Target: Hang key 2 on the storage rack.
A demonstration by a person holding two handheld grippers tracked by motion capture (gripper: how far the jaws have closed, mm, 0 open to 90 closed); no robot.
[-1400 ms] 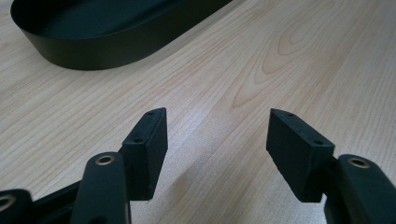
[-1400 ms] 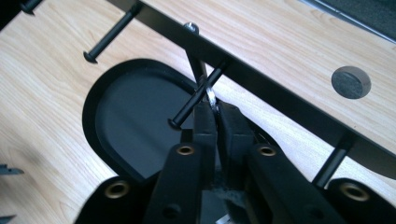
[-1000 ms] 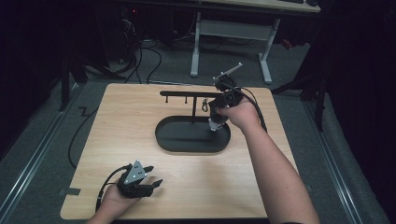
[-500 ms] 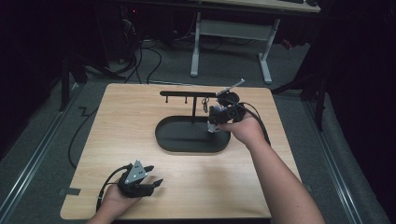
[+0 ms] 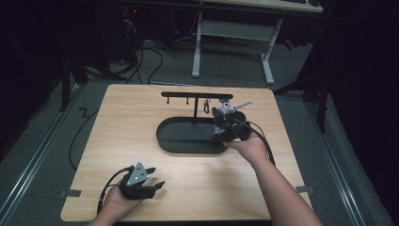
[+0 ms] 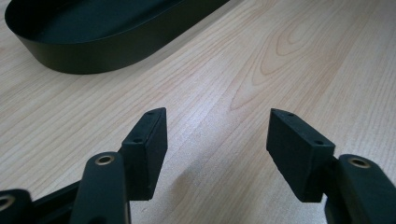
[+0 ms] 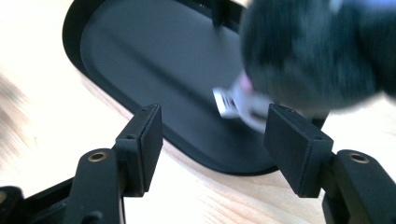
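**A:** Where is my right gripper now?

**B:** From the high view I see it over the right end of the black oval tray, which sits near the middle of the tabletop. In the right gripper view its jaws stand wide apart, with nothing between them.

**A:** And the thing I am working with?

**B:** A dark, fuzzy object fills the upper right of the right gripper view, just beyond the right jaw. A small white tag hangs at its lower edge, over the tray floor. It is blurred, so I cannot tell whether it touches the tray or what it is.

**A:** Anything standing in the way?

**B:** The black rack rises from the far side of the tray: a thin post carrying a crossbar with short pegs. A small hook-like piece hangs from the bar, just beside the gripper. The gripper's cable trails back along the right forearm.

**A:** The left gripper?

**B:** It rests near the tabletop's near left corner, well apart from the tray. In the left gripper view its jaws are spread too, holding nothing, with bare wood beneath and the tray's wall ahead at the upper left.
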